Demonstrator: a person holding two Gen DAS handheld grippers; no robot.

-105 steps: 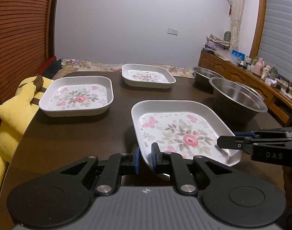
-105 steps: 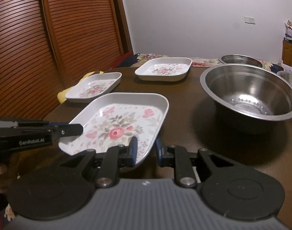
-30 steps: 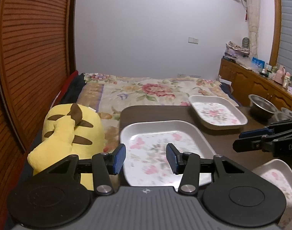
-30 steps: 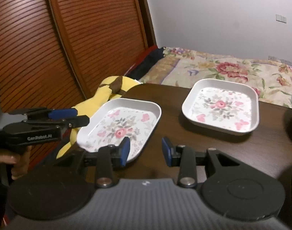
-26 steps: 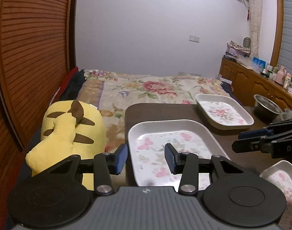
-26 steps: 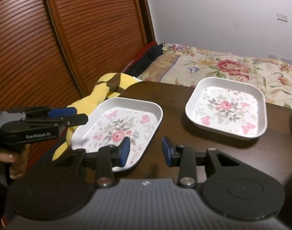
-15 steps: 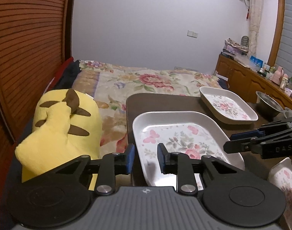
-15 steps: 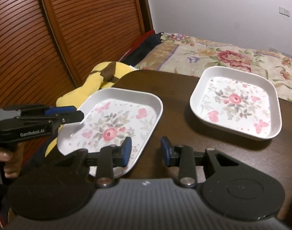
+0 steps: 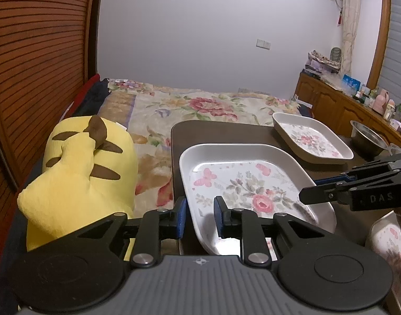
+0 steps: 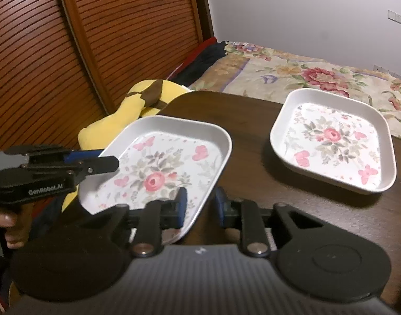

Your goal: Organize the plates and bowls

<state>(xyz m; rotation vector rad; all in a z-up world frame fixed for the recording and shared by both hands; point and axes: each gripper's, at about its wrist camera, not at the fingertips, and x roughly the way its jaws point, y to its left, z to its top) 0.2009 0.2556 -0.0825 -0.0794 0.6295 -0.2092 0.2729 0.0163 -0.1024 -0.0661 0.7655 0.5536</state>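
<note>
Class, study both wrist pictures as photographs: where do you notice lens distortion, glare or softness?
Left wrist view: fisheye bends the slatted door into a curve; a pale sheen sits on the near plate beside the left gripper. Right wrist view: dimmer and softer overall, dark vignette at the corners, the door leaning; the far plate stays legible.

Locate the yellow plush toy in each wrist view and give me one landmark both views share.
Left wrist view: the yellow plush toy fills the left-centre, beside the table's left edge.
Right wrist view: the yellow plush toy sits left of centre, partly hidden behind the near floral plate.
Shared landmark: that near floral plate, straddled at its rim by the left gripper and the right gripper.
</note>
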